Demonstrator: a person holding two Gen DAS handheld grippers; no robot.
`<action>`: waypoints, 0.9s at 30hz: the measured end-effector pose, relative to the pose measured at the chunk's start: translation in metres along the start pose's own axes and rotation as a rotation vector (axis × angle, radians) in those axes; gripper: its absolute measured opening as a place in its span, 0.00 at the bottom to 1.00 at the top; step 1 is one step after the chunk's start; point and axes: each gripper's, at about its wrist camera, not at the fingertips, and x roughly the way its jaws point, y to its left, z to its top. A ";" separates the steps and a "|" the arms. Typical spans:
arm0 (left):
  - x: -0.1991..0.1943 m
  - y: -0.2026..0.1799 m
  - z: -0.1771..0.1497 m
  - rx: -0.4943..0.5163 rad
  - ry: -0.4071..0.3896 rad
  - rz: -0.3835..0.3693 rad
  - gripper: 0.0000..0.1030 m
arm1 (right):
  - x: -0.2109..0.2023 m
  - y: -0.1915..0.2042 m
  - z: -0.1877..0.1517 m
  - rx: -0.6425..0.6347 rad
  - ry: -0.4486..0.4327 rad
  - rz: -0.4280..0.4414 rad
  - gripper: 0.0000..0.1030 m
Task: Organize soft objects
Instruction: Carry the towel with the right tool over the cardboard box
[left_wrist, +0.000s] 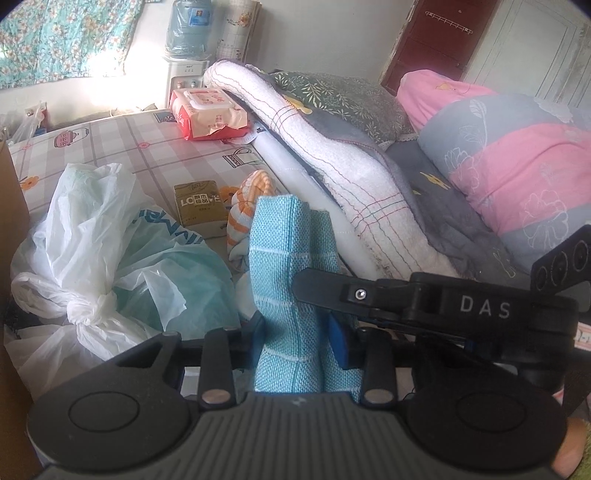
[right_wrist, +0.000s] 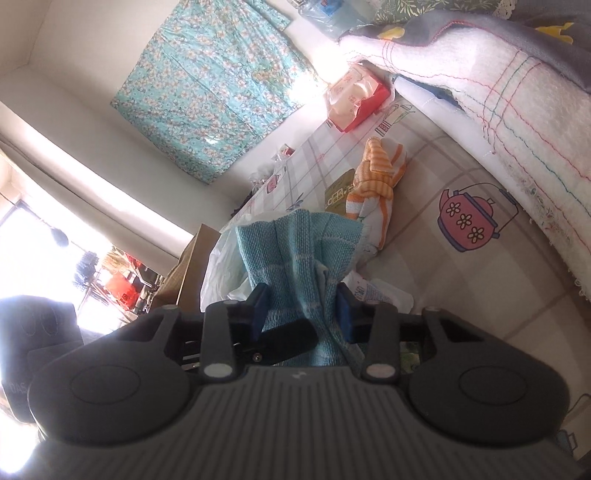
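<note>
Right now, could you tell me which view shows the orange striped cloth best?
The right wrist view: the orange striped cloth lies almost whole on the table. In the left wrist view the blue cloth covers part of it.

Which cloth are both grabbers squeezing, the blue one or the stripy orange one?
The blue cloth. Both the left gripper and right gripper pinch it; the orange-striped cloth lies untouched behind.

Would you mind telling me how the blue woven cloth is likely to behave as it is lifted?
Probably floppy: the blue woven cloth bunches into vertical folds between the left gripper and the right gripper. Likely light, since it keeps its shape above the pinch. Its coarse weave should grip rather than slip.
</note>
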 end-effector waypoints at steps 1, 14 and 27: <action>-0.005 0.000 -0.001 -0.001 -0.009 -0.007 0.35 | -0.005 0.004 -0.001 -0.006 -0.006 0.001 0.36; -0.098 0.033 -0.003 -0.060 -0.185 0.026 0.36 | -0.008 0.091 -0.006 -0.087 0.022 0.108 0.36; -0.175 0.114 -0.031 -0.244 -0.295 0.253 0.41 | 0.081 0.201 -0.039 -0.159 0.236 0.326 0.37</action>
